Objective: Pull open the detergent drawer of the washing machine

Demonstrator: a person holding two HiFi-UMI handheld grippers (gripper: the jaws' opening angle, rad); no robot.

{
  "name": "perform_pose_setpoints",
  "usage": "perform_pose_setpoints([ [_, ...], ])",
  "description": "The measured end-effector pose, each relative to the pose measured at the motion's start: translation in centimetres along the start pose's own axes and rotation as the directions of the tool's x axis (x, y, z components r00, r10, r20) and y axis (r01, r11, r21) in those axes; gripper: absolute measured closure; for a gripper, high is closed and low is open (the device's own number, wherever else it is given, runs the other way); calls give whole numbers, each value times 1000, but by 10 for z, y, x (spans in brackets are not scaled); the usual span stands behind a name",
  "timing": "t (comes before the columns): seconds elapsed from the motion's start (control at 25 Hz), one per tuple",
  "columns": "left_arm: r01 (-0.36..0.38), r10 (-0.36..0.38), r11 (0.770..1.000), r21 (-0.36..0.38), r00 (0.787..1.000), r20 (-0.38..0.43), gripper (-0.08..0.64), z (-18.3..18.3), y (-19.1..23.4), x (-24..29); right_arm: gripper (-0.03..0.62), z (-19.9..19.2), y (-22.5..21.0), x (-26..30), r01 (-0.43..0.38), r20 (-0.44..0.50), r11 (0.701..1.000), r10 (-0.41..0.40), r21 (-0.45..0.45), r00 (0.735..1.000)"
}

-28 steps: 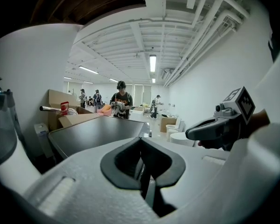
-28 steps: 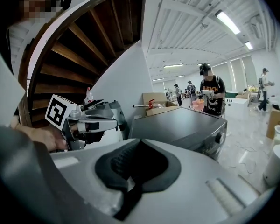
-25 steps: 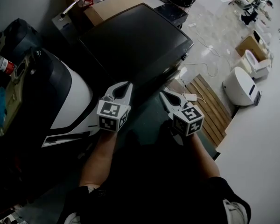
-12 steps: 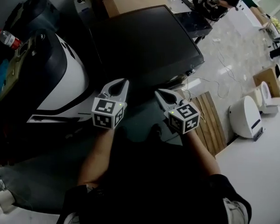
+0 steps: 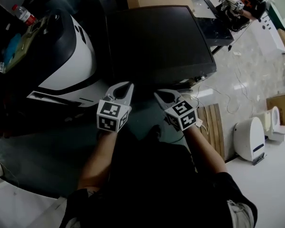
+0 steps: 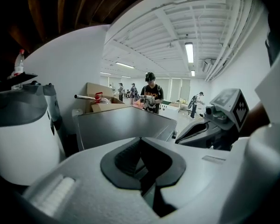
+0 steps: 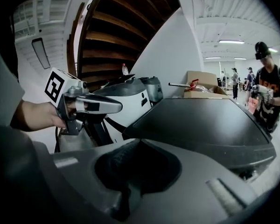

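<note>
Now the two claws sit closer to the near edge of the large dark-grey, flat-topped washing machine than they did a second ago. The machine has also swung more squarely in front of the person, with the rounded white-and-black appliance pushed further to the left of the head view. The right white plastic two-jaw gripper has rolled a little as it came forward, and the left white plastic two-jaw gripper has advanced beside it. I judge this to be the approach, with the pull not yet begun. The detergent drawer should be on the machine's front face, below that near edge. The steep head view does not show that face, and neither gripper view picks the drawer out, so I cannot place it more exactly. In each gripper view the jaws are closed tip to tip, with only the hollow behind the tips between them. Neither claw holds or touches anything. One of them will probably have to spread its jaws before it can catch the drawer's front.
</note>
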State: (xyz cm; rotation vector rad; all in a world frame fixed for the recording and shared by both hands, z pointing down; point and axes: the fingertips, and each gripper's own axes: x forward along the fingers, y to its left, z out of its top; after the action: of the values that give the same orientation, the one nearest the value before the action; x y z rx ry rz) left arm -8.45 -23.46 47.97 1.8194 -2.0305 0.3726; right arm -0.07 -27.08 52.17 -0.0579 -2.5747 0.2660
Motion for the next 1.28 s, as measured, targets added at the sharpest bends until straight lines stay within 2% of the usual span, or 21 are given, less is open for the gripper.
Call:
perform_pose_setpoints([
  [0.2, -43, 42, 999, -23, 999, -19, 549, -18, 24, -9, 591, -6, 1, 32, -30, -71, 997, 25, -66, 997],
  [0.52, -62, 59, 995, -77, 998, -37, 549, -43, 57, -27, 588, -14, 16, 75, -59, -169, 989, 35, -137, 985],
  [0.56, -63, 60, 995, -82, 997, -39, 549, -46, 61, -28, 539, -16, 17, 81, -64, -187, 987, 36, -150, 982],
  [0.6, -63, 60, 994, -87, 997, -41, 549, -49, 64, -30, 529, -19, 18, 87, -69, -206, 984, 34, -165, 978],
  [0.92, -40, 35, 991, -125, 998, -44, 549, -60, 75, -27, 486, -37, 18, 113, -89, -323, 949, -14, -301, 946],
  [1.12, -29, 23, 991, -131, 999, -44, 549, -63, 83, -22, 425, -45, 13, 123, -112, -382, 941, -20, -320, 924],
  [1.28, -25, 18, 990, -138, 999, -48, 549, -64, 88, -18, 420, -46, 12, 127, -133, -405, 930, -18, -342, 914],
])
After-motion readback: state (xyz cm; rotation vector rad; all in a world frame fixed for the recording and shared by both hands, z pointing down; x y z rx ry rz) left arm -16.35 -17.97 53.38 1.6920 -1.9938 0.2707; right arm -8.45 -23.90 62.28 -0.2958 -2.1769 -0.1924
